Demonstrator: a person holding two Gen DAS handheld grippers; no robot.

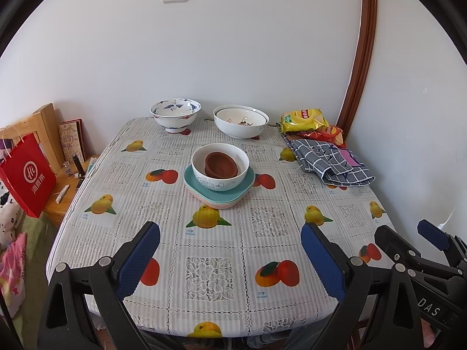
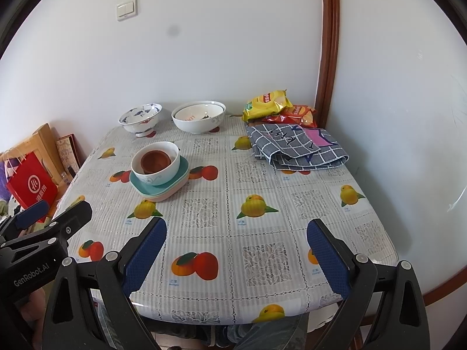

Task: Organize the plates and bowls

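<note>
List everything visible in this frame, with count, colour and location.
square plates: stack, teal over pink, table centre
white bowl: 1, on the plates
brown bowls: apparently 2, nested in white bowl
blue-patterned bowl: 1, back left
large white bowls: 2 nested, back centre
chip bags: yellow, red, back right
checked cloth: 1, grey, right
red bag: 1, left of table
left gripper: open, empty
right gripper: open, empty

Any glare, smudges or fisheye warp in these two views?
Left wrist: strong barrel warp bows the door frame; lighting soft and even, no glare. Right wrist: dark smudge on the wall, sheen on the tablecloth at the near edge; both sharp.
</note>
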